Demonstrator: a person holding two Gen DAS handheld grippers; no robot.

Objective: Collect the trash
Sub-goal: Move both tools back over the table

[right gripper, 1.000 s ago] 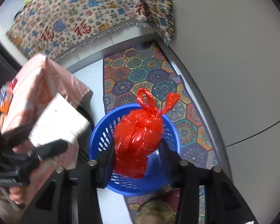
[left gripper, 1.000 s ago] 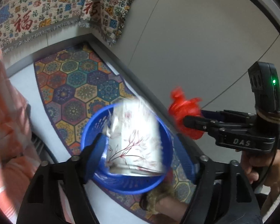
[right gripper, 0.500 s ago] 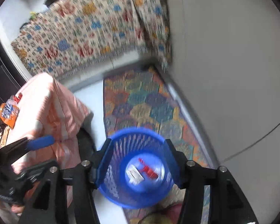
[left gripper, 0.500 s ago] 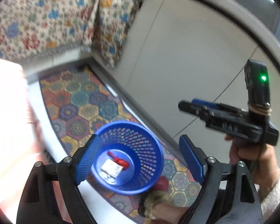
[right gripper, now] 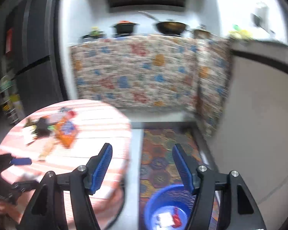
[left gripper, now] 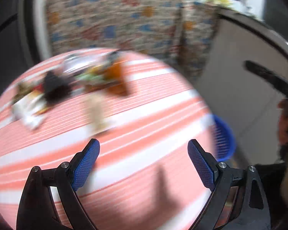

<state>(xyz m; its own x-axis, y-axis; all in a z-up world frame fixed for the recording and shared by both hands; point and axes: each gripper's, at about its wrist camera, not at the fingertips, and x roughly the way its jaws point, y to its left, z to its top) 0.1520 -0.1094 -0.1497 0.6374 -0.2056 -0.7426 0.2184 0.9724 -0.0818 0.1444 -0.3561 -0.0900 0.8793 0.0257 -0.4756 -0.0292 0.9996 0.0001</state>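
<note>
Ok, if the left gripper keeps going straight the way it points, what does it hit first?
Probably the striped tablecloth: the open left gripper points down at bare cloth, short of the trash pile. Nothing is between its fingers. Blur makes depth uncertain.

A broad bare stretch of the striped surface is left open in front of the left tool; farther on, passage is blocked by a blurred litter pile. The floor strip beside the surface lies clear.
</note>
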